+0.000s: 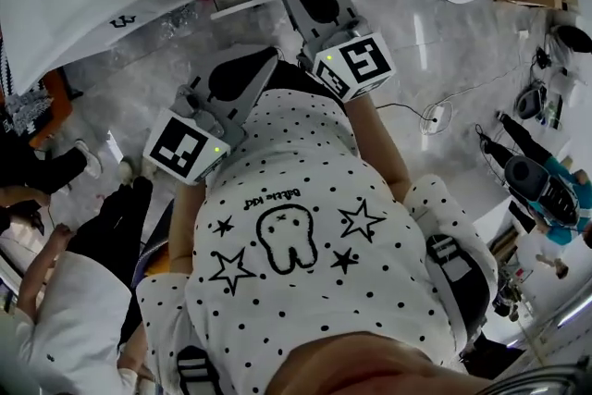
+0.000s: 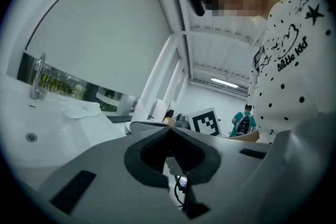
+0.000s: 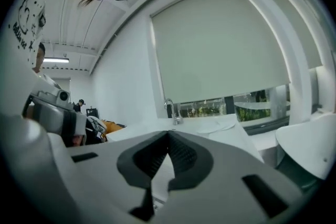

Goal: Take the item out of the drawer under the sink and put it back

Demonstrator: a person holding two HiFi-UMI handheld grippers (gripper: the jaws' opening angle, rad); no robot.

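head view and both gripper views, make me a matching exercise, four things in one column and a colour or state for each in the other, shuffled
Things
1. shirt
2. faucet
3. right gripper
4. roller blind

Colour or state
A. drawn far down, a strip of window left below it
B. white with black dots and stars
C. shiny metal, curved at the top
D. jaws together, nothing between them

Pairs: 1-B, 2-C, 3-D, 4-A
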